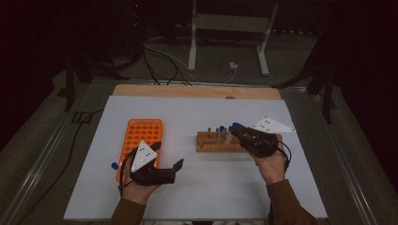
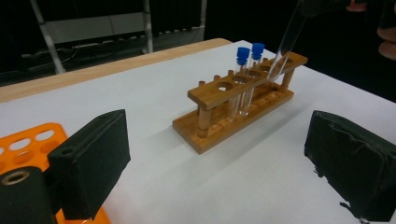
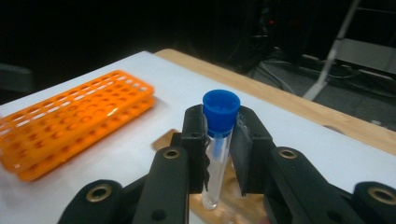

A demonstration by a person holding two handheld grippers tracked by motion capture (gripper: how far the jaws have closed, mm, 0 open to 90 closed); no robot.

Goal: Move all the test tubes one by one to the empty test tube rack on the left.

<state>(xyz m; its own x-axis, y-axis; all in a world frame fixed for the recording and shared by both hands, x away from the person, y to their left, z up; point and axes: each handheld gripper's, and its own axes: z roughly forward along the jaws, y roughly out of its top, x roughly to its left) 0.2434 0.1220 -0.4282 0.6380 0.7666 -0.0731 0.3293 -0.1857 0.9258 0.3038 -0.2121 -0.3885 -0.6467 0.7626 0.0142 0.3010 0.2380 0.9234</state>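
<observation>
A wooden tube rack (image 1: pixel 218 141) (image 2: pixel 236 100) lies at the table's middle right. Two blue-capped test tubes (image 2: pixel 247 58) stand upright in its holes. My right gripper (image 1: pixel 236 128) (image 3: pixel 219 135) is shut on another clear test tube (image 3: pixel 217 154) just below its blue cap (image 3: pixel 221 108). That tube (image 2: pixel 286 44) hangs tilted over the rack's far end, with its lower tip at the end hole. My left gripper (image 1: pixel 168 155) (image 2: pixel 219 158) is open with nothing between its pads, low over the white table beside the orange rack (image 1: pixel 141 138) (image 2: pixel 23 147) (image 3: pixel 70 126).
A small blue-capped thing (image 1: pixel 114 165) lies on the table at the orange rack's near left corner. The white sheet (image 1: pixel 197 187) covers the table; a wooden strip (image 1: pixel 197 90) runs along its far edge. Cables and a metal stand (image 1: pixel 230 28) lie on the floor beyond.
</observation>
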